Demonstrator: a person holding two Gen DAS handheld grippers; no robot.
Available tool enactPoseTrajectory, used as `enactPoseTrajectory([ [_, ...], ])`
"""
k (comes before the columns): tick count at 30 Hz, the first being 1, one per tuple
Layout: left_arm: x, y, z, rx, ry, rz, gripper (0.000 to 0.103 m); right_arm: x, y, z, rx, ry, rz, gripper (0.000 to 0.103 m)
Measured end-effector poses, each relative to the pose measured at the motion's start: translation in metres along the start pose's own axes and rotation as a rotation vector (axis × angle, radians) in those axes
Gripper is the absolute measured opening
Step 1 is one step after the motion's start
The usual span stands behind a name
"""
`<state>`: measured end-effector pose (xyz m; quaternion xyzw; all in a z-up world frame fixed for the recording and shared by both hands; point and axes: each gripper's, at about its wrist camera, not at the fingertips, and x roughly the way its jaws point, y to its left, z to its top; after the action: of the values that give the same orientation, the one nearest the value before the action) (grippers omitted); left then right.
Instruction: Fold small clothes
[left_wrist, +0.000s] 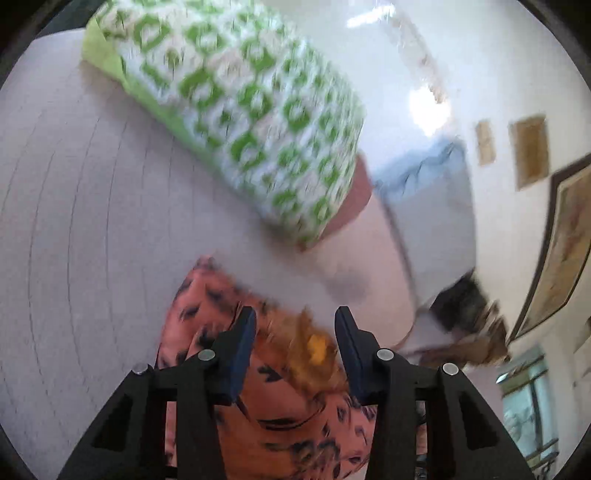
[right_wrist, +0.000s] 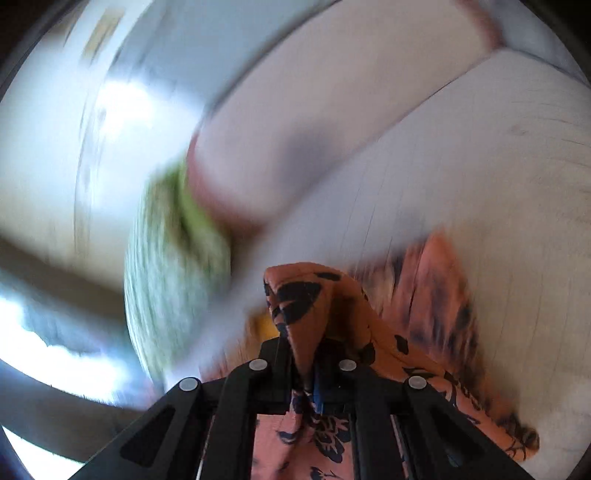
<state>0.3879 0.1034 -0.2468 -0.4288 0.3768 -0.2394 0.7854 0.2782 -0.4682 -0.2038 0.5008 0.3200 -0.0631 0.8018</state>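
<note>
The right gripper (right_wrist: 308, 373) pinches a bunch of the orange garment (left_wrist: 295, 398) while the left gripper (left_wrist: 295, 325) hangs spread over it (untouching) — on the bed (left_wrist: 92, 221) near the green pillow (left_wrist: 240, 110) — no fold looks done yet.

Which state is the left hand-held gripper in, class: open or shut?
Open. The left hand-held gripper shows a wide gap between its fingers, with the orange black-patterned fabric garment visible between them, ungripped.

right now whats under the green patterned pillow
A reddish cushion pokes out beneath the green patterned pillow, both on the pale bed surface. How far it runs underneath is covered.
</note>
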Motion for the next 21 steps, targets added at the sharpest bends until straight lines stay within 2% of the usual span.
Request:
enactPoseTrajectory([
  [1, -0.002, 0.002, 0.002, -0.012, -0.018, 0.013, 0.044, 0.001, -0.019, 0.01, 0.09, -0.04, 0.01, 0.015],
  [3, -0.001, 0.008, 0.004, -0.038, -0.002, 0.082, 0.046, 0.01, -0.061, 0.016, 0.257, -0.038, -0.001, 0.045],
  [4, 0.002, 0.01, 0.002, -0.042, 0.033, 0.126, 0.046, 0.011, -0.073, 0.012, 0.298, -0.023, 0.011, 0.072],
  [5, 0.003, 0.011, 0.001, -0.038, 0.053, 0.152, 0.046, 0.003, -0.084, 0.002, 0.329, -0.043, 0.052, 0.074],
  [7, 0.005, 0.007, -0.006, -0.019, 0.098, 0.202, 0.047, -0.013, -0.084, -0.014, 0.253, -0.065, 0.073, 0.074],
  [9, 0.008, -0.002, -0.016, 0.004, 0.169, 0.189, 0.056, -0.031, -0.071, -0.031, 0.139, -0.088, 0.058, 0.074],
  [10, 0.011, -0.005, -0.02, 0.015, 0.2, 0.191, 0.056, -0.039, -0.06, -0.043, 0.071, -0.089, 0.055, 0.074],
  [11, 0.012, -0.009, -0.024, 0.034, 0.237, 0.199, 0.056, -0.041, -0.05, -0.054, 0.019, -0.069, 0.052, 0.074],
  [12, 0.012, -0.012, -0.028, 0.049, 0.241, 0.208, 0.056, -0.039, -0.037, -0.065, -0.039, -0.028, 0.041, 0.074],
  [15, 0.002, -0.011, -0.029, 0.055, 0.207, 0.243, 0.056, -0.001, 0.014, -0.107, -0.288, 0.15, -0.072, 0.071],
  [16, 0.0, -0.008, -0.028, 0.042, 0.205, 0.254, 0.056, 0.017, 0.032, -0.127, -0.404, 0.21, -0.15, 0.059],
  [17, -0.002, -0.003, -0.028, 0.033, 0.207, 0.258, 0.056, 0.028, 0.04, -0.141, -0.481, 0.247, -0.21, 0.039],
  [18, -0.005, 0.001, -0.025, 0.017, 0.204, 0.265, 0.056, 0.045, 0.048, -0.151, -0.548, 0.277, -0.273, 0.033],
  [21, -0.019, 0.007, -0.017, 0.031, 0.169, 0.333, 0.056, 0.087, 0.06, -0.172, -0.706, 0.291, -0.388, 0.033],
])
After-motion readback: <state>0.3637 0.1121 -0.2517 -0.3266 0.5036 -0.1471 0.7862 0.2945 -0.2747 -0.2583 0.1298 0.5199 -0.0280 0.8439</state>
